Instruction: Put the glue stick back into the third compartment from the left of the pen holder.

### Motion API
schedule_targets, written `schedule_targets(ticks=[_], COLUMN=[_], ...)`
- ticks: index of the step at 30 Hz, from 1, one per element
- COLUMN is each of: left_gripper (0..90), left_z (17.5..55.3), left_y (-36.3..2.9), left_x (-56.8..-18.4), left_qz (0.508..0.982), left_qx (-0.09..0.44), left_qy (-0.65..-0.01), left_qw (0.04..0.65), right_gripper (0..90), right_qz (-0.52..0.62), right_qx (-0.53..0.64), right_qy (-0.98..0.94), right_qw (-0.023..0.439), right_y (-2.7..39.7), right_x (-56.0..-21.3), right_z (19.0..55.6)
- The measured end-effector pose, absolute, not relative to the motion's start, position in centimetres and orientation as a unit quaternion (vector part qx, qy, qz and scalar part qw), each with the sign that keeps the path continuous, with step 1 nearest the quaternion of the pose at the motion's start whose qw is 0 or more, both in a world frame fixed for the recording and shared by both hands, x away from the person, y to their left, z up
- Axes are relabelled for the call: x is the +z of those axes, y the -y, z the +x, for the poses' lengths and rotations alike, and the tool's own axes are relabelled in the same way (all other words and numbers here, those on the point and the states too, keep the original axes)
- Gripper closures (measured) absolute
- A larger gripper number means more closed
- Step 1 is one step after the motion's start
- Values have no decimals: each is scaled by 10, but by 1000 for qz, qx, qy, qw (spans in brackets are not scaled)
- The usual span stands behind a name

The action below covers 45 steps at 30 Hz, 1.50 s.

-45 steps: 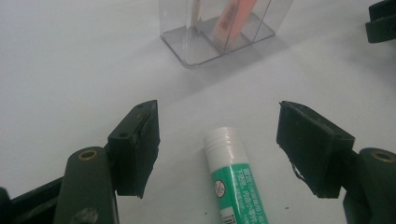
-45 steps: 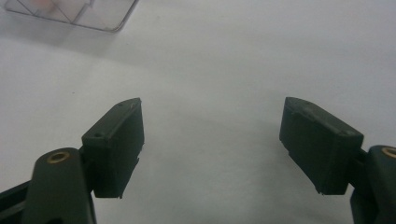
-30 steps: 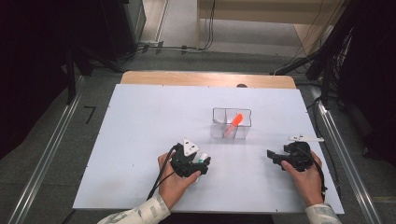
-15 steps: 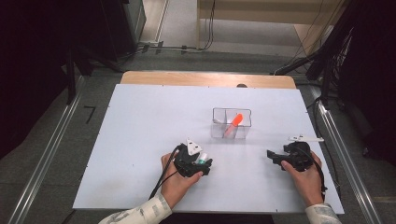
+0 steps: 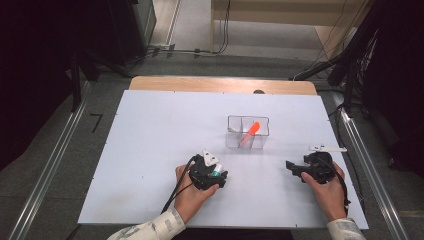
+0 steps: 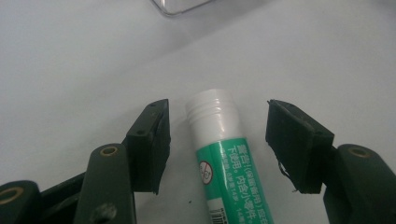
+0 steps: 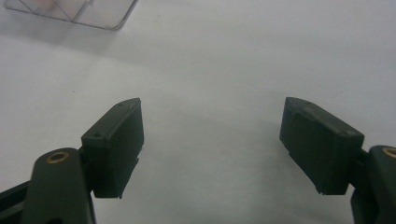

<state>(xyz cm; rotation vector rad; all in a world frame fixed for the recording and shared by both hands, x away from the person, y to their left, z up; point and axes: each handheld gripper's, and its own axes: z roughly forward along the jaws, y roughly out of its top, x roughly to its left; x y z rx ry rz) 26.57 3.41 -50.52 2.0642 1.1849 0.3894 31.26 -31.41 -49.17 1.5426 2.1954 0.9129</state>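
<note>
The glue stick [image 6: 224, 158] lies between the left gripper's [image 6: 217, 123] spread fingers [image 6: 152, 140], touching neither.

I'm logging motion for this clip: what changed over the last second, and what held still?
The left hand-held gripper slid a little to the right across the table, jaws open around the glue stick without gripping it. The right hand-held gripper, the clear box and the orange item in it stayed put.

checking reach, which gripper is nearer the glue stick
Left. The left gripper straddles the glue stick, open around it. The right gripper sits open, far off to its right.
</note>
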Motion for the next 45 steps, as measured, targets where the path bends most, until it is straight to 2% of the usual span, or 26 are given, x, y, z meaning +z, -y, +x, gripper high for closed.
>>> schedule_targets(ticks=[10,14,23,33,45], left_gripper=[435,451,480,582,650], left_z=[266,263,258,255,258], left_y=[-31,-27,-25,-23,-26], left_x=[-506,-508,-511,-511,-511], left_qz=[803,807,801,803,807], left_qx=[162,184,201,201,191], left_qy=[-458,-452,-451,-444,-437], left_qw=[345,333,339,343,348], right_gripper=[204,204,204,204,204], right_qz=[537,537,536,536,536], right_qx=[318,318,318,318,318], right_qy=[-766,-766,-767,-767,-767], right_qw=[152,153,153,153,153], right_y=[314,314,313,313,313], right_x=[-492,-492,-492,-492,-492], right_z=[313,313,313,313,312])
